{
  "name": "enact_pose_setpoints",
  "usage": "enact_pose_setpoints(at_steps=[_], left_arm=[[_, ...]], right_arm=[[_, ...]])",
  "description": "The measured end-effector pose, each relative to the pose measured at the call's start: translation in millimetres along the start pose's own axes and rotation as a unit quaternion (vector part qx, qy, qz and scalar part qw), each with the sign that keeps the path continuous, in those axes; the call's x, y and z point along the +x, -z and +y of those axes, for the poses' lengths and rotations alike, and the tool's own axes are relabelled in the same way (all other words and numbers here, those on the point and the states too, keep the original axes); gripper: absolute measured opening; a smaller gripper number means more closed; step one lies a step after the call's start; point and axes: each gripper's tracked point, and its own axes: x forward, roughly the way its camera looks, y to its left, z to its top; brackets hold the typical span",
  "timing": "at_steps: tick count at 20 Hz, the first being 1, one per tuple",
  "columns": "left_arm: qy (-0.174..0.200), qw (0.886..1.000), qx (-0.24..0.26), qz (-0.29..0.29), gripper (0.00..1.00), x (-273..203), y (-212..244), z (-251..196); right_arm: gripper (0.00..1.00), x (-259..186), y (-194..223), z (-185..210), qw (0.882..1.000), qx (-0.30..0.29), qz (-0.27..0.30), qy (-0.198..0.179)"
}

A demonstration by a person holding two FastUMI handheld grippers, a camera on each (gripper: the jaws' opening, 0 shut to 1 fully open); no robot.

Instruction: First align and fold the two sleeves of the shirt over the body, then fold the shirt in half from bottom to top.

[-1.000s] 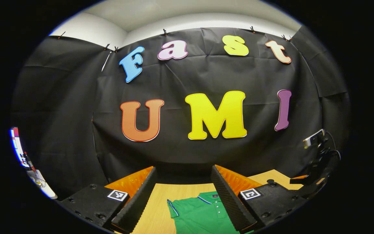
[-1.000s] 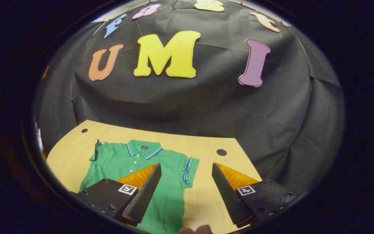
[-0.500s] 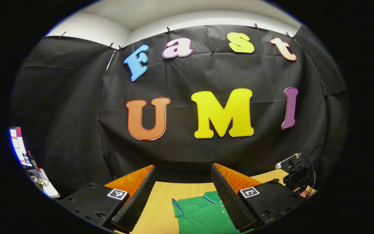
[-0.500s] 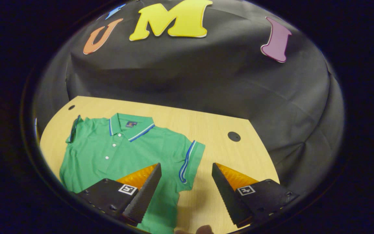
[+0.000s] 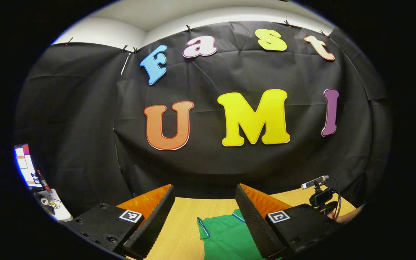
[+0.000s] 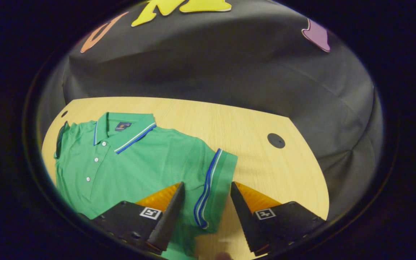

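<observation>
We see the green polo shirt [image 6: 135, 159] lying flat, front up, in the lower left of the right gripper view, on the pale wood-grain bench [image 6: 251, 126]. Its knit looks fine and matte; the collar [image 6: 125, 131] and the sleeve cuff [image 6: 211, 180] carry thin blue and white stripes, and 3 small white buttons run down the placket. The far sleeve at the left edge is dark and hard to make out, and the hem is cut off at the bottom of the frame.

The right tongs [image 6: 204, 213] stand released, their ridged fingers [image 6: 168, 216] straddling the striped cuff; we cannot tell whether they touch the cloth. A round dark hole [image 6: 276, 140] sits in the bench at centre right.

In the left gripper view, the left tongs [image 5: 204, 220] are spread apart at the bottom, with a corner of the shirt [image 5: 226, 236] between them, partly hidden by 1 finger. A small camera on a stand [image 5: 320, 196] sits at lower right.
</observation>
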Motion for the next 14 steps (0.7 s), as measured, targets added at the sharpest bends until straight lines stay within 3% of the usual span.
enact_pose_setpoints(at_steps=[3,4,7,8,9,10,12,13,14], left_arm=[[0.004,1.0,0.005,0.002,1.0,3,0,-5],[0.007,1.0,0.006,0.0,1.0,4,-1,-8],[0.016,1.0,0.005,-0.005,1.0,7,-3,-15],[0.018,1.0,0.001,-0.003,1.0,8,-1,-16],[0.019,1.0,-0.001,0.002,1.0,8,1,-18],[0.019,1.0,-0.004,0.005,1.0,7,1,-18],[0.02,1.0,-0.008,0.006,1.0,7,2,-18],[0.02,1.0,-0.008,0.007,1.0,7,3,-17],[0.019,1.0,-0.01,0.007,1.0,8,3,-16]], right_arm=[[0.49,3,-2,0,1.0,0.001,-0.004,-0.008],[0.43,2,-2,-1,1.0,0.007,-0.003,-0.012],[0.39,1,-1,-1,0.999,0.016,0.004,-0.028],[0.38,4,-1,-10,1.0,0.017,0.002,-0.014],[0.12,2,-2,-10,0.999,0.028,-0.001,-0.017],[0.04,5,2,-7,0.999,0.039,0.009,-0.024],[0.07,7,-1,-15,0.999,0.048,0.005,-0.024],[0.0,6,0,-16,0.998,0.051,0.005,-0.024],[0.0,-1,0,-17,0.998,0.052,0.005,-0.024]])
